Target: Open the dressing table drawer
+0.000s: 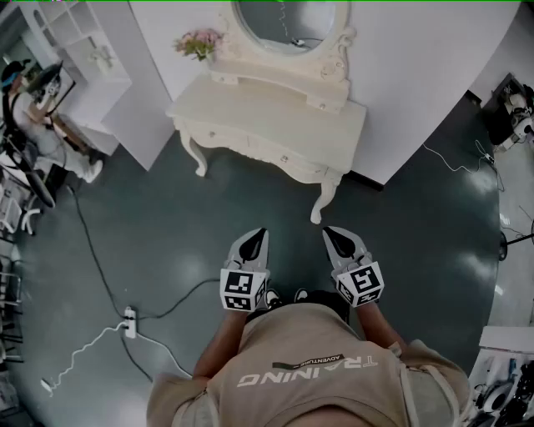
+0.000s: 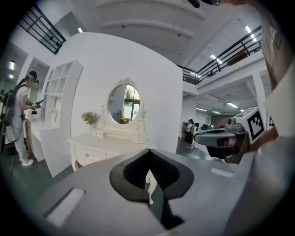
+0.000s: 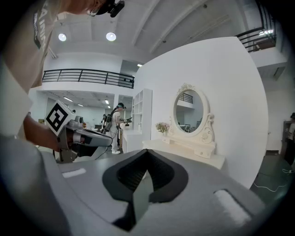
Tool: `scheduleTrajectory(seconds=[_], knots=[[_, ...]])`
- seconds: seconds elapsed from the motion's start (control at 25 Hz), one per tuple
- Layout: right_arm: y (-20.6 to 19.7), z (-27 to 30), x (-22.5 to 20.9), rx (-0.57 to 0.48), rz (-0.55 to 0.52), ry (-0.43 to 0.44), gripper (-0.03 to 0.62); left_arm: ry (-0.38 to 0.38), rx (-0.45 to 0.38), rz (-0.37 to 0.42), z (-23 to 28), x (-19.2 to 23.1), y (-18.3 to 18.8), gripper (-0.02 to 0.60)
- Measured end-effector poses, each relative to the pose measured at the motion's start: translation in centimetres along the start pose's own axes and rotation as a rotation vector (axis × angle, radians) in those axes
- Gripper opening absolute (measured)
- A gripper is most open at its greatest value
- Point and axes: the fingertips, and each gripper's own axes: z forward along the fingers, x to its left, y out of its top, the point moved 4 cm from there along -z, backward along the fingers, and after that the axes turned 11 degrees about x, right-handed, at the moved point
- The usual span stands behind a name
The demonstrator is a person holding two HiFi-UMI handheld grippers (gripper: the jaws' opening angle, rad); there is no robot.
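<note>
The cream dressing table (image 1: 275, 117) stands against the curved white wall, with an oval mirror (image 1: 288, 21) and pink flowers (image 1: 198, 42) on it. Its drawer fronts (image 1: 250, 146) are pushed in; one with a knob shows as drawer (image 2: 87, 156) in the left gripper view. My left gripper (image 1: 260, 233) and right gripper (image 1: 329, 232) hover side by side over the dark floor, well short of the table. Both point toward it. The left gripper (image 2: 149, 151) and the right gripper (image 3: 146, 151) are shut, with nothing between their jaws.
A white shelf unit (image 1: 92, 58) stands left of the table, and a person (image 1: 33, 108) with equipment is beside it. A power strip and cables (image 1: 129, 321) lie on the floor at the left. More gear (image 1: 513, 117) sits at the right edge.
</note>
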Motion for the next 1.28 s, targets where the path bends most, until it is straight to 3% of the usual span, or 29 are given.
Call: scheduleTrajectory(seconds=[0.36,0.68,1.04,1.28], knots=[[1.0,0.2,0.8,-0.082,0.03,0.006,0.002,0.006,-0.016,-0.012,-0.7,1.4,-0.2,0.018],[1.4,0.3,0.6,-0.085,0.076,-0.026,0.002,-0.005,-0.002,-0.051,-1.3,2.8,-1.6,0.018],[-1.4,1.4,0.3,0.025,0.12,-0.031,0.002,-0.047,0.037,-0.091,1.2,2.7,-3.3,0.018],[-0.5,4.4,-1.5,0.001,0.228,0.002,0.002,-0.025,0.075,-0.104,2.2,4.3,-3.0,0.018]])
